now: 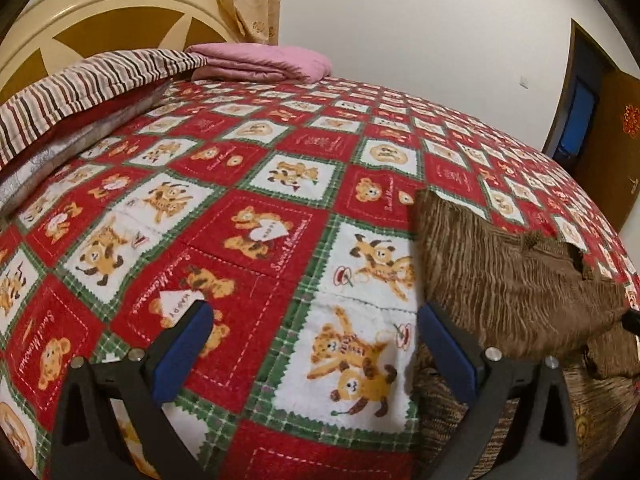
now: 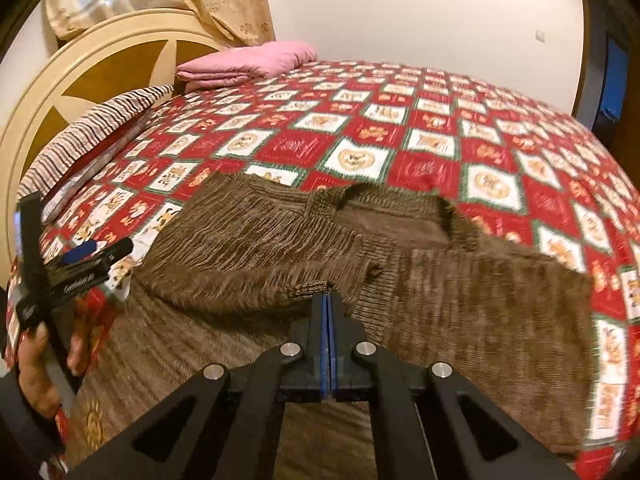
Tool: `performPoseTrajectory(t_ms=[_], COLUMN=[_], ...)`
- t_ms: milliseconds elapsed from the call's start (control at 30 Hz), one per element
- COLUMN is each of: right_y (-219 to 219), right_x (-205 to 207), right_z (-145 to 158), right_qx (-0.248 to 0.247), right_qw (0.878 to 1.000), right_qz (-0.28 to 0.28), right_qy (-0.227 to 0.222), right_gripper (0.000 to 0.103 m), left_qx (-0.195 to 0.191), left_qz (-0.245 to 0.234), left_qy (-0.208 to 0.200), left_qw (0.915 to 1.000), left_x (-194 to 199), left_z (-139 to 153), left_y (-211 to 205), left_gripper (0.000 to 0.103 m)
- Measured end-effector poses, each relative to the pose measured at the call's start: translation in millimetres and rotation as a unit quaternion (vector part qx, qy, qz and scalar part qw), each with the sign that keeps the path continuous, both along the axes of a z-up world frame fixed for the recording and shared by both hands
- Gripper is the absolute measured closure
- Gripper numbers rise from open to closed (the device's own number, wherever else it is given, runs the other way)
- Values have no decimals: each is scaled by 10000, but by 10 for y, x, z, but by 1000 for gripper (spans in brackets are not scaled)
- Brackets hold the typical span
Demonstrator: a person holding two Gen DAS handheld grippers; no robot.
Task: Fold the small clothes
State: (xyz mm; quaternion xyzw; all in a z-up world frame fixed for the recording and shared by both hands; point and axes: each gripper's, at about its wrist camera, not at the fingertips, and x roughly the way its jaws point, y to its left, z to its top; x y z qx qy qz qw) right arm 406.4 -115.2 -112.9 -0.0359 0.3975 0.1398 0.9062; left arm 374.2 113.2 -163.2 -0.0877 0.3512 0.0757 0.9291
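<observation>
We see the brown sweater [image 2: 280,240] spread on the bed [image 2: 440,128], long axis running left to right. Our right claw [image 2: 328,300], pinched shut on its folded sleeve edge, is nearer; the left claw [image 1: 316,336] gapes empty beside it.

Walls: plain white [image 1: 420,20], filling the upper middle of both views.
Bed: covered by a red, white and green bear quilt [image 1: 248,184] across most of each frame.
Headboard: round, cream with brown panels [image 2: 100,76], upper left.
Curtain: beige with small motifs [image 2: 224,4], hanging at the top behind the headboard.
Bedding: striped pillow [image 1: 80,88] at the left edge; folded pink blanket [image 1: 264,62] just beside it, near the headboard.
Door: brown, with a red ornament [image 1: 616,128], far right.
Switch: small white plate [image 2: 540,35], upper right wall.
Light: warm, even, indoor.
</observation>
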Motion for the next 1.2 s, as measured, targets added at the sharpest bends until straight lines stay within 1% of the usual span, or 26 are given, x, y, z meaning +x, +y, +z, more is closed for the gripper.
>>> performPoseTrajectory(t_ms=[33, 67, 100, 167, 233, 333, 433, 500, 533, 567, 600, 633, 667, 700, 733, 800, 867, 967, 1000, 1067, 1100, 1133, 1167, 1200], right_y=[-31, -59, -77, -72, -68, -103, -195, -224, -230, -213, -184, -128, -50, 14, 97, 140, 134, 48, 22, -7, -10, -7, -19, -46], right_x=[14, 30, 41, 64, 42, 5, 11, 35, 65, 73, 90, 118, 145, 141, 125, 53, -20, -59, -68, -63, -41, 13, 13, -3], right_z=[-30, -66, -97, -170, -223, -271, -250, -236, -248, -258, -289, -336, -388, -426, -460, -400, -265, -83, -48, -92, -162, -322, -405, -460], right_qx=[135, 211, 213, -1, -56, 109, 486, 756, 987, 1073, 1126, 1067, 851, 623, 331, 129, -64, -240, -393, -596, -648, -698, -733, -703], right_qw=[9997, 9994, 9994, 9994, 9993, 9989, 9976, 9956, 9932, 9921, 9912, 9914, 9931, 9947, 9961, 9979, 9991, 9995, 9991, 9981, 9976, 9963, 9956, 9962], right_qz=[56, 23, -46, -154, -122, -40, -283, -358, -377, -397, -397, -357, -314, -271, -175, -63, -14, -81, -137, -159, -116, -28, -22, -20], right_qy=[191, 285, 278, 316, 339, 450, 400, 422, 494, 514, 575, 675, 742, 768, 804, 634, 417, 182, 79, 76, 202, 492, 576, 516], right_gripper=[103, 103, 103, 103, 103, 103, 101, 79, 54, 44, 44, 44, 51, 66, 97, 97, 97, 97, 97, 97, 97, 97, 96, 96], left_qx=[53, 114, 131, 78, -7, 54, 111, 43, -9, -40, -63, -72, -61, -59, -53, -57, -65, -29, -7, 48, 69, 80, 84, 82], left_qz=[-6, -7, -13, 4, 18, -7, -23, -10, -4, -3, -5, -8, -12, -13, -11, -5, -10, -21, -26, -50, -56, -65, -72, -81], left_qy=[-16, -30, -36, -29, -31, -67, -127, -138, -150, -166, -189, -205, -193, -186, -181, -184, -183, -170, -150, -109, -106, -112, -120, -128], left_qw=[10000, 9999, 9999, 10000, 10000, 10000, 9999, 9999, 9999, 9999, 9998, 9998, 9998, 9998, 9998, 9998, 9998, 9998, 9999, 9999, 9999, 9999, 9999, 9999], left_x=[-6, -12, -10, -11, -15, -24, -42, -41, -46, -50, -56, -58, -50, -53, -59, -69, -75, -66, -56, -37, -37, -41, -44, -46], left_z=[4, 10, 11, 8, 5, 16, 32, 32, 32, 34, 37, 39, 36, 36, 38, 42, 43, 43, 37, 27, 28, 29, 31, 33], left_y=[-18, -37, -37, -15, 18, -10, -30, -4, 12, 20, 24, 24, 17, 19, 20, 24, 25, 11, 3, -18, -24, -28, -27, -25], left_gripper=[0, 0, 0, 0, 0, 0, 0, 0, 0, 0, 0, 0, 0, 0, 0, 0, 0, 0, 0, 0, 0, 0, 0, 0])
